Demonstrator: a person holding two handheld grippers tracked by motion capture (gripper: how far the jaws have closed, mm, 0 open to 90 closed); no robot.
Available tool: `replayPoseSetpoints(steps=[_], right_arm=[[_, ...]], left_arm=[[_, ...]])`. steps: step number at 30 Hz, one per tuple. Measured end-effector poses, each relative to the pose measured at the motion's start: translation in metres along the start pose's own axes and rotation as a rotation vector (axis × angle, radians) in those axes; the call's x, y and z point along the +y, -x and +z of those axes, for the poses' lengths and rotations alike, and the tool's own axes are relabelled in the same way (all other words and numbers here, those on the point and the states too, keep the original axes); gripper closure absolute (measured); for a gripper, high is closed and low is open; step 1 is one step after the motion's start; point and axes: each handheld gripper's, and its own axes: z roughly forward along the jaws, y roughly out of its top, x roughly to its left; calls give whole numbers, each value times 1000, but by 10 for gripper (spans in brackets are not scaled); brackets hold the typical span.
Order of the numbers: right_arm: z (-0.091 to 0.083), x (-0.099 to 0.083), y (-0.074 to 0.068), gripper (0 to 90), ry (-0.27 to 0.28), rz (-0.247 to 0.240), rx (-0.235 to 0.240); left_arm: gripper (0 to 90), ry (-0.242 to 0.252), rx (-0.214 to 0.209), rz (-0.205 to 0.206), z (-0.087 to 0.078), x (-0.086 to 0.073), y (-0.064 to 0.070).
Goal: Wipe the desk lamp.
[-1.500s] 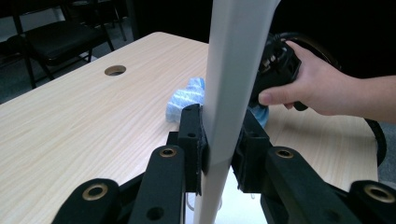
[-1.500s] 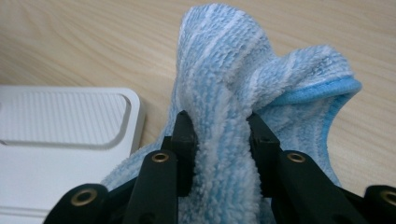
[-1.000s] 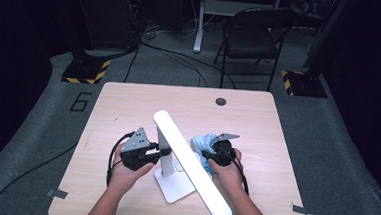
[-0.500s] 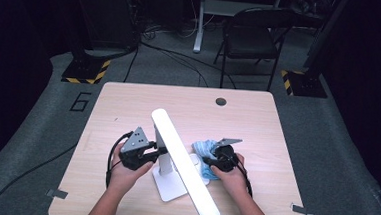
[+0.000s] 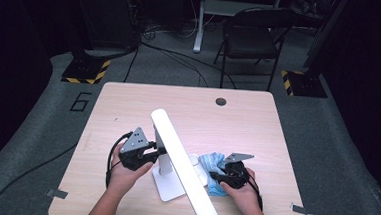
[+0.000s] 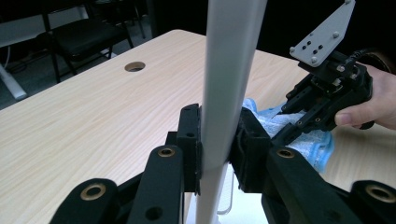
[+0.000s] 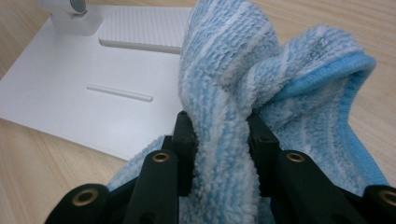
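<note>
A white desk lamp stands near the table's front edge, with a flat base (image 5: 169, 188) and a long light bar (image 5: 182, 167) slanting toward the front. My left gripper (image 5: 150, 152) is shut on the lamp's upright stem (image 6: 224, 93), with the black pads (image 6: 189, 140) pressed on both sides. A blue striped cloth (image 5: 209, 164) lies bunched at the base's right edge. My right gripper (image 5: 218, 177) is shut on a fold of the cloth (image 7: 233, 93), next to the white base (image 7: 93, 93). The left gripper view shows the right gripper (image 6: 289, 131) on the cloth (image 6: 320, 144).
The light wooden table (image 5: 188, 107) has a round cable hole (image 5: 221, 101) near its far edge. A black folding chair (image 5: 252, 41) stands beyond the table. Cables trail from both grippers. Tape tabs mark the front corners.
My right gripper has drawn the cloth a little toward the front edge of the table. The light bar's near end swung slightly left. The left gripper has barely moved.
</note>
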Motion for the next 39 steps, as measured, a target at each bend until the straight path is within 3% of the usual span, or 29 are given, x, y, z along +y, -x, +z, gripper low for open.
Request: replayPoseSetpoints(steps=[12,24,28,30,36,39], right_arm=[[5,5,0,687,14,20,-18],[19,19,7,680,23,46,-24],[27,24,10,680,56,62,-28],[28,25,10,680,49,81,-26],[38,38,11,681,41,60,-54],[46,47,13,681,43,86,-53]], left_arm=[[754,-5,-75,-9,0,-1,-7],[754,-1,-87,-10,0,-1,-8],[754,-7,-100,-15,0,-1,-7],[754,-8,-99,-16,0,-1,-7],[754,-6,-109,-10,1,-1,-7],[754,-5,-114,-5,1,-1,-7]])
